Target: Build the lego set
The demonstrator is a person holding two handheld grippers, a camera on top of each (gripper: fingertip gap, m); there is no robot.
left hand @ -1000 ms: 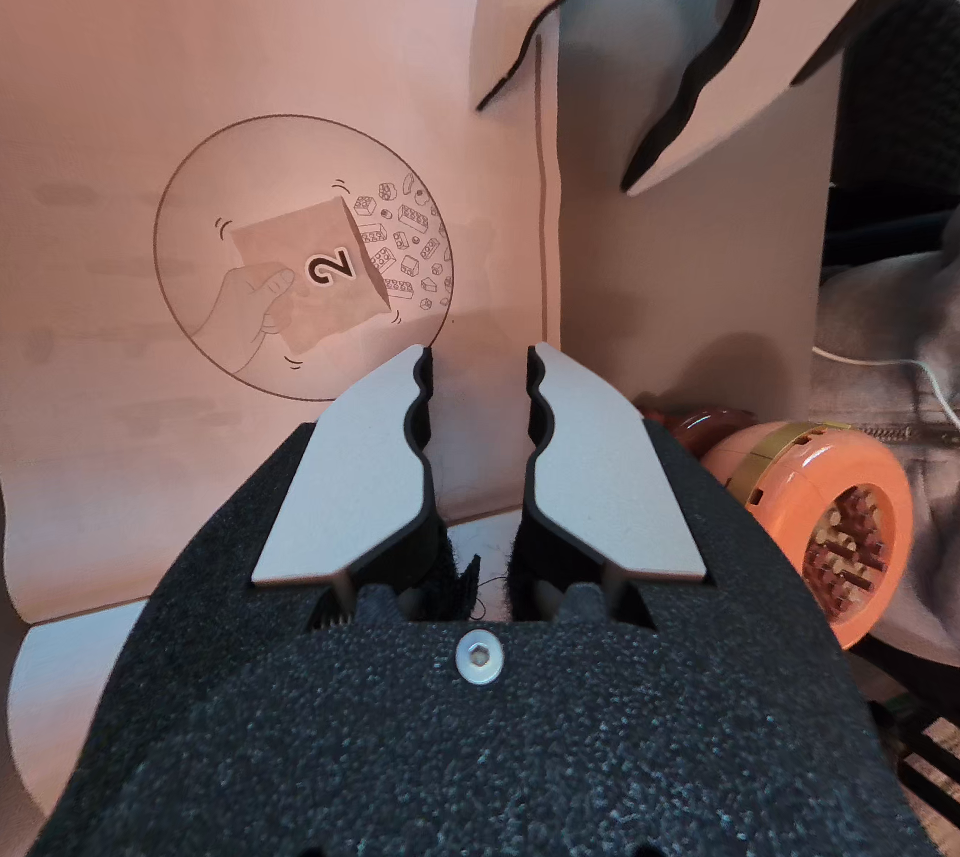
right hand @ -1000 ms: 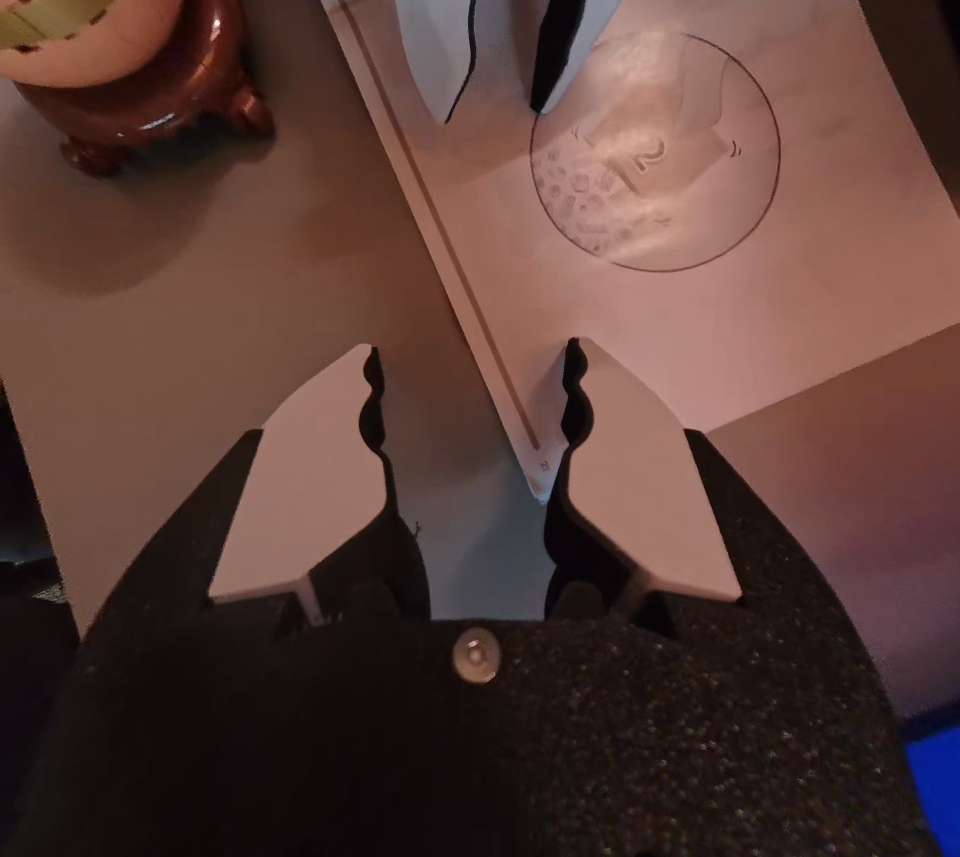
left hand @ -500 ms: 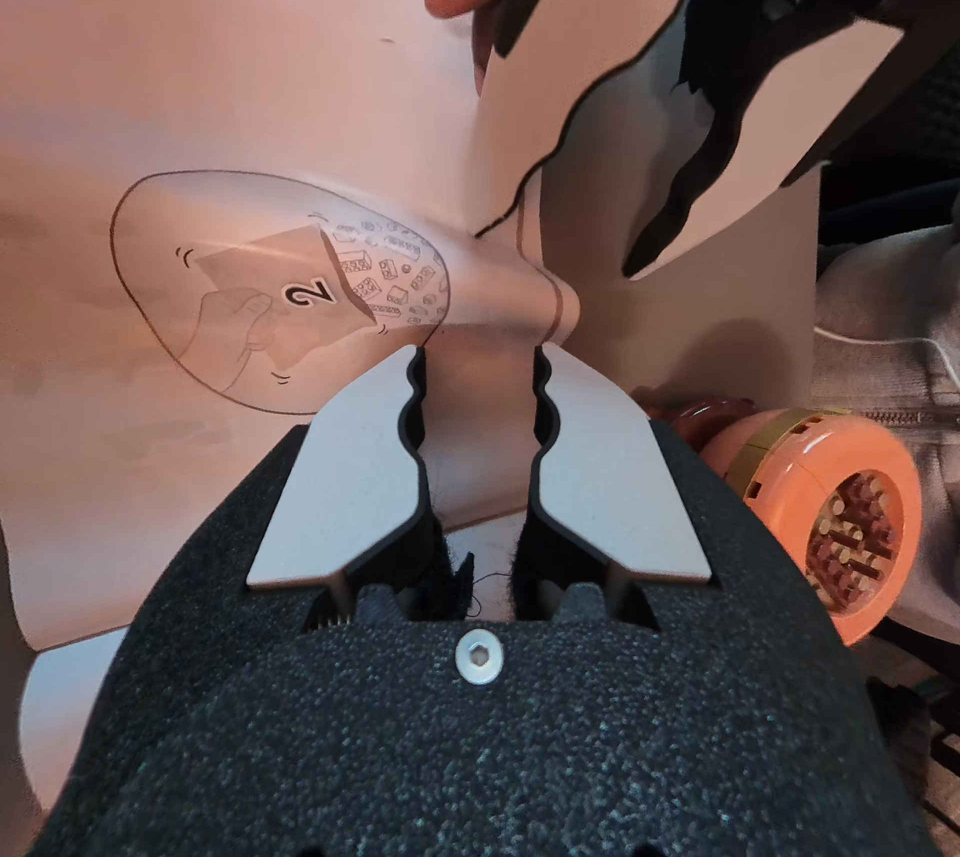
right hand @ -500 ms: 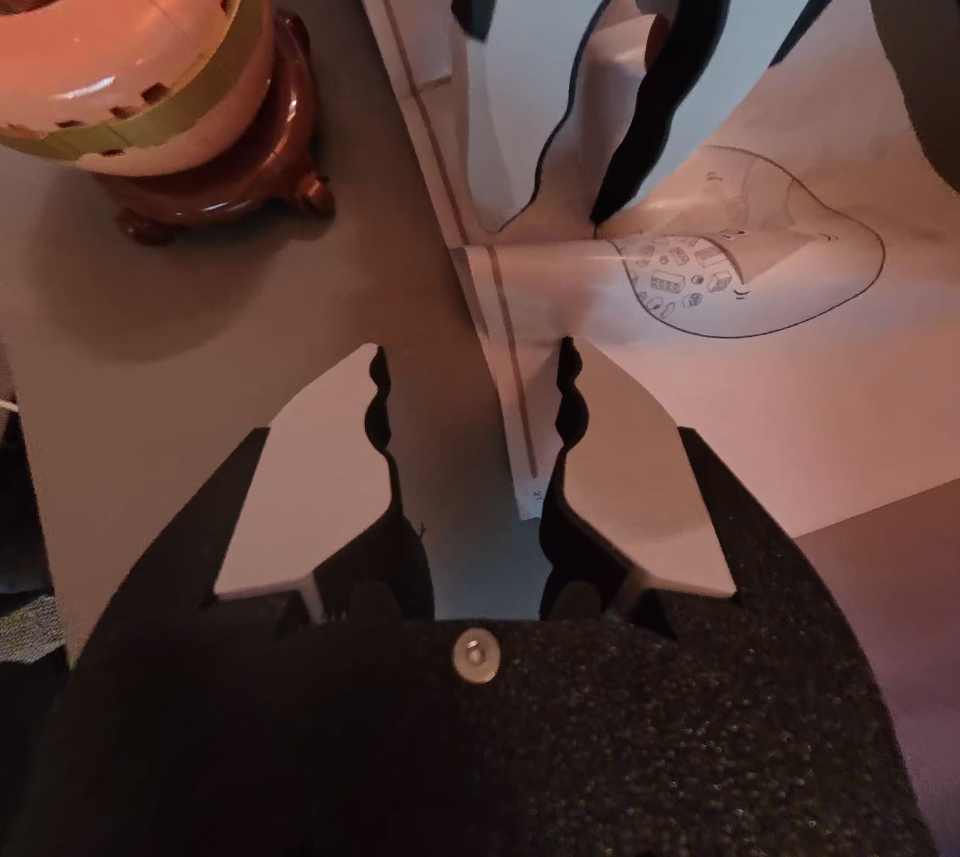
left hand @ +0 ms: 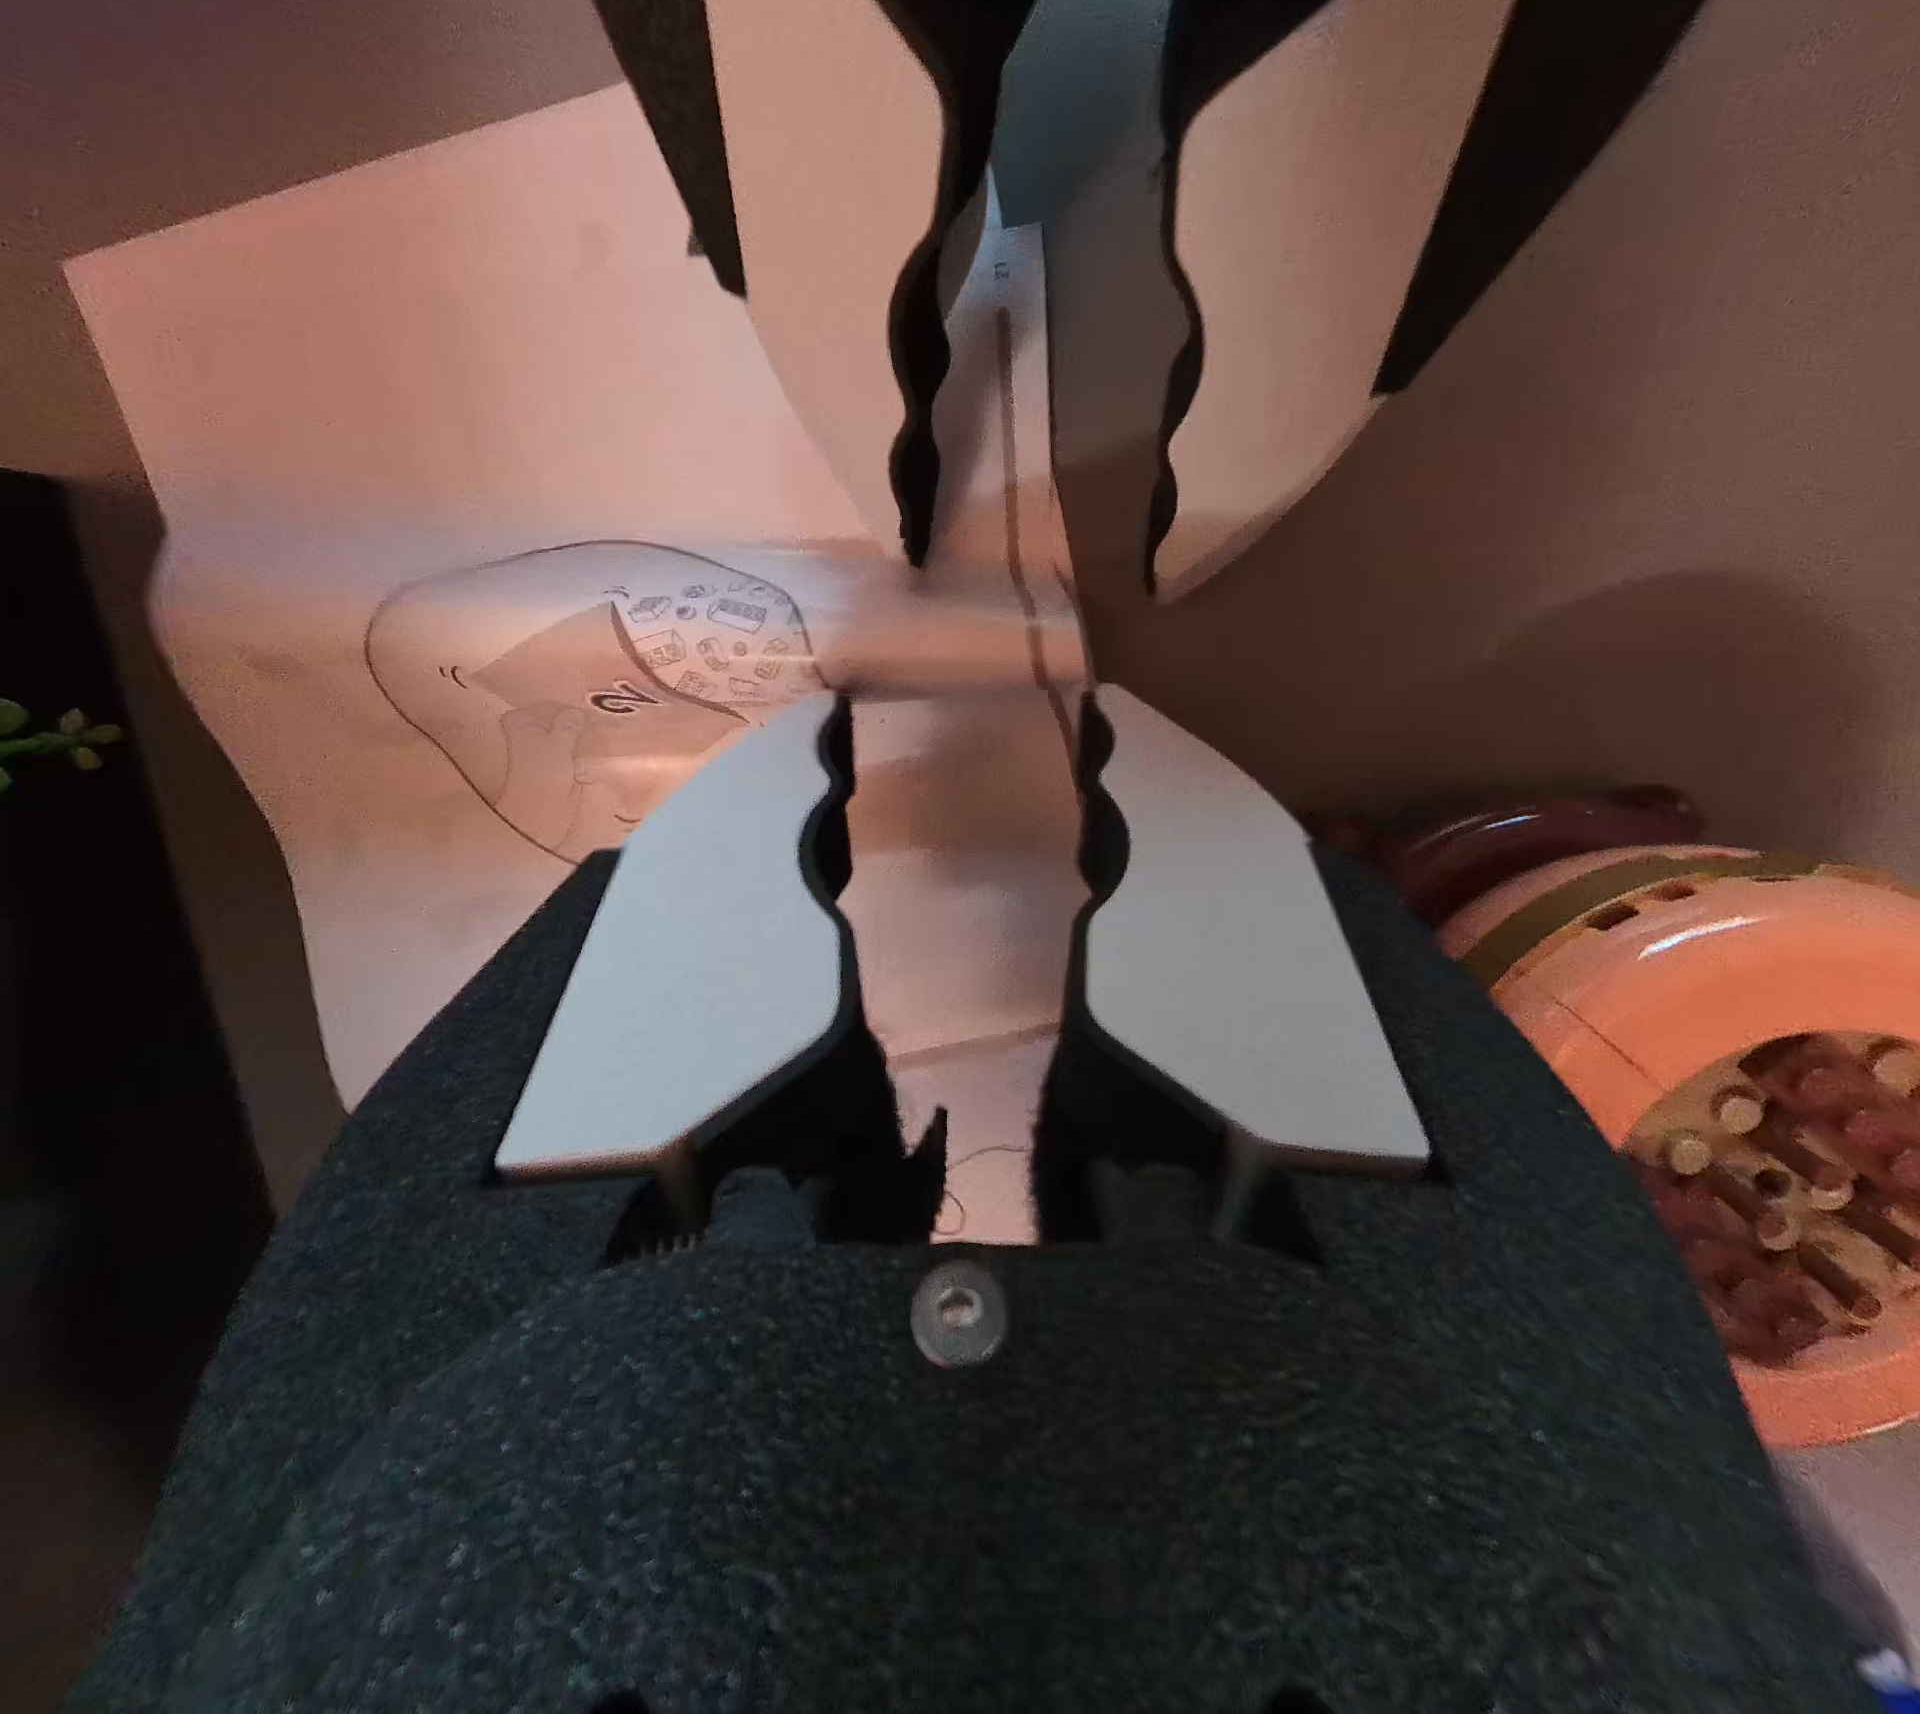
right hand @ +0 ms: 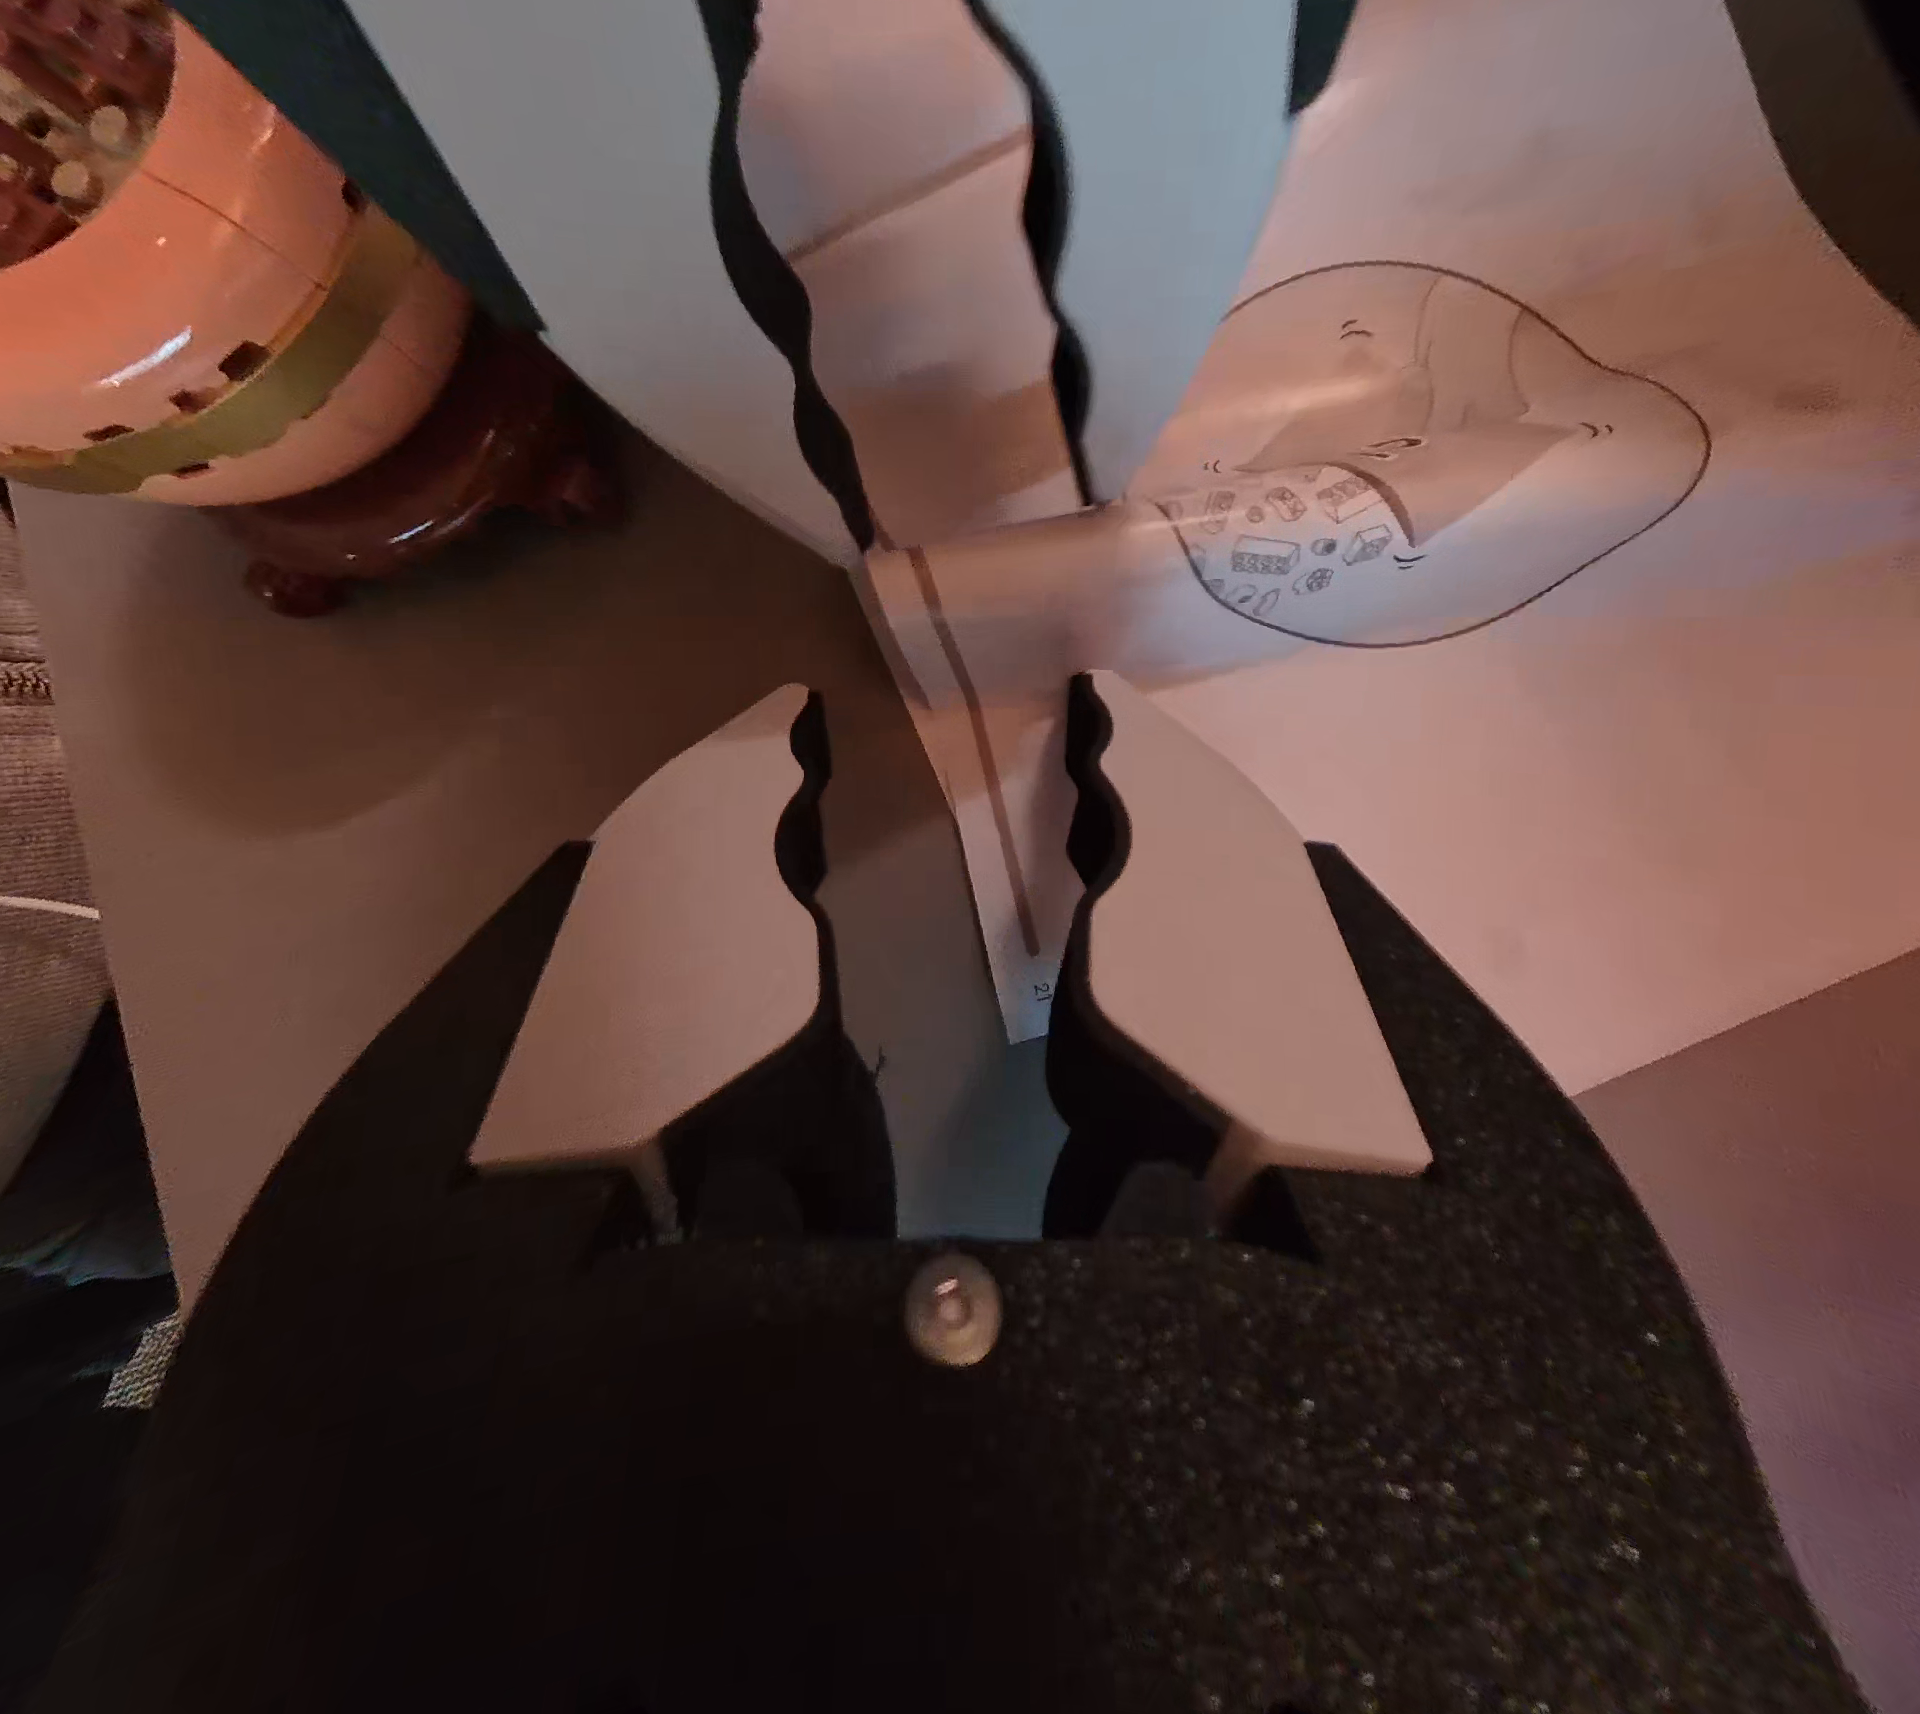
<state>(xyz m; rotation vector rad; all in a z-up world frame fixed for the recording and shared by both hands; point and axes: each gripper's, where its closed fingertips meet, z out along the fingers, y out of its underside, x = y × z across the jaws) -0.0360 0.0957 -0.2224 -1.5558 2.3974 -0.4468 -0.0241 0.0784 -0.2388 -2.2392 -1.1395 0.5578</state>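
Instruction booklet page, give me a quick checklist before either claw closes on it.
1. Left claw open: ok.
2. Right claw open: ok.
3. Page edge between the right claw's fingers: ok.
4. Page lying flat: not ok, it is buckled up between the two claws.
5. Lego pot off the page, to one side: ok.
6. Only one sheet lifted: cannot tell.

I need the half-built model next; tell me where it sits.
The round pink model sits on the table at lower right in the left wrist view, right of the instruction page.
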